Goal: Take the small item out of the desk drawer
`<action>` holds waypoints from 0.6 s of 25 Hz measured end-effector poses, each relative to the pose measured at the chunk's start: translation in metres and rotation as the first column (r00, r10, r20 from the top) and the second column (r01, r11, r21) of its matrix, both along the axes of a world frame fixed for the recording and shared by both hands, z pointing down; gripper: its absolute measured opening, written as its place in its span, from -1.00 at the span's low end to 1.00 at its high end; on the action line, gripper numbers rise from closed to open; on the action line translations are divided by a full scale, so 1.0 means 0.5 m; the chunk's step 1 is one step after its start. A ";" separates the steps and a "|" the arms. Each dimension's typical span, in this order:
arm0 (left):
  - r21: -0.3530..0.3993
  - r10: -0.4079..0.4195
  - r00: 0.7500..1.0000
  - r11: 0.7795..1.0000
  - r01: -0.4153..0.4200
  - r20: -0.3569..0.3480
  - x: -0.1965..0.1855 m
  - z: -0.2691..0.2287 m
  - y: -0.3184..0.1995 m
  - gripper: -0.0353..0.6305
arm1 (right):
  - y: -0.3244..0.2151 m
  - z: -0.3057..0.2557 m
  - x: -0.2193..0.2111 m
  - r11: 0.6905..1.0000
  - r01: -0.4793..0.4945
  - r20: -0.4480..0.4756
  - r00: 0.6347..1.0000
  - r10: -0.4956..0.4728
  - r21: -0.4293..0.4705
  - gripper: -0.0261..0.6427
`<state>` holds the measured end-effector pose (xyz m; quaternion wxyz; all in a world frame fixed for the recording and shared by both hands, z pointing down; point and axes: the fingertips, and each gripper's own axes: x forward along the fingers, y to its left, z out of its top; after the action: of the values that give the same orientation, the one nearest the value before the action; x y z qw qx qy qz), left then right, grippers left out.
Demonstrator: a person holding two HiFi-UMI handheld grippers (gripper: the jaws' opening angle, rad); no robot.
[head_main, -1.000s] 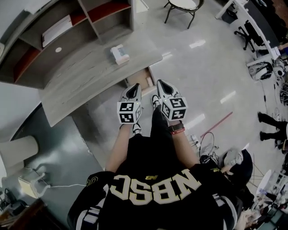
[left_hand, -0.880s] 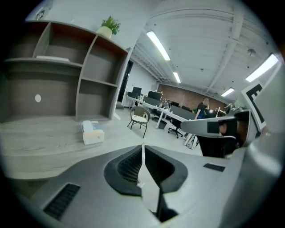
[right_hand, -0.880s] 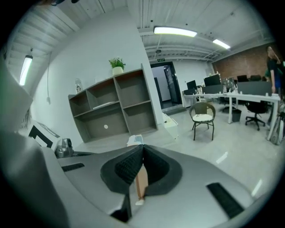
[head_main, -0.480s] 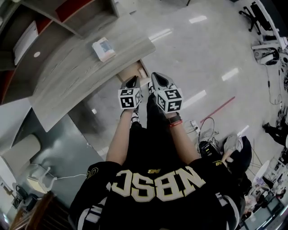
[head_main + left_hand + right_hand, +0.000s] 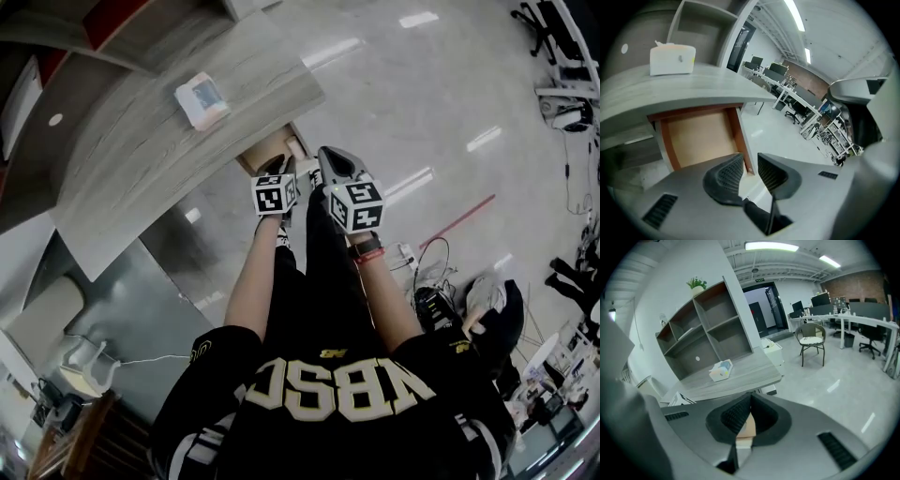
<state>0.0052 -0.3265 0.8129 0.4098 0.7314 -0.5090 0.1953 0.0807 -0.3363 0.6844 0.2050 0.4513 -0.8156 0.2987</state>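
Observation:
The desk drawer (image 5: 267, 153) stands pulled out under the grey desk (image 5: 141, 159). In the left gripper view its bare wooden bottom (image 5: 698, 136) shows just ahead. A small pale item (image 5: 296, 147) lies at the drawer's right side. My left gripper (image 5: 277, 166) hovers at the drawer's front. Its jaws (image 5: 750, 168) are opening, with a narrow gap and nothing between them. My right gripper (image 5: 328, 156) is beside it on the right, its jaw tips (image 5: 750, 401) meeting. A tan and white patch shows through the gap below those tips.
A white tissue box (image 5: 202, 100) sits on the desk top, also visible from the left gripper (image 5: 672, 59) and the right gripper (image 5: 720, 370). An open shelf unit (image 5: 703, 333) stands behind the desk. A chair (image 5: 811, 341) stands on the floor to the right. Cables (image 5: 431, 281) lie near my feet.
Both grippers have moved forward and closer to the open drawer under the desk's edge. The head has tipped, so the desk now sits farther up and left.

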 end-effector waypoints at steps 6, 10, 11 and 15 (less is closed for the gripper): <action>-0.060 0.005 1.000 0.998 -0.005 0.004 0.014 0.099 -0.015 -0.45 | -0.010 0.045 0.021 1.000 -0.004 -0.001 1.000 0.004 -0.028 -0.89; -0.101 0.007 1.000 0.995 -0.006 0.007 0.021 0.152 -0.021 -0.37 | -0.013 0.071 0.038 0.999 -0.003 -0.002 1.000 0.003 -0.047 -0.89; -0.110 0.009 1.000 0.994 -0.007 0.010 0.022 0.164 -0.022 -0.37 | -0.015 0.077 0.042 0.999 -0.003 -0.004 1.000 0.003 -0.052 -0.89; -0.141 0.005 1.000 0.990 -0.001 0.024 0.026 0.212 -0.027 -0.37 | -0.020 0.102 0.054 0.998 -0.003 -0.012 1.000 0.002 -0.064 -0.89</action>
<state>0.0180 -0.3399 0.9190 0.4540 0.6988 -0.4978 0.2405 0.1079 -0.3464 0.7354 0.2238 0.4473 -0.8038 0.3220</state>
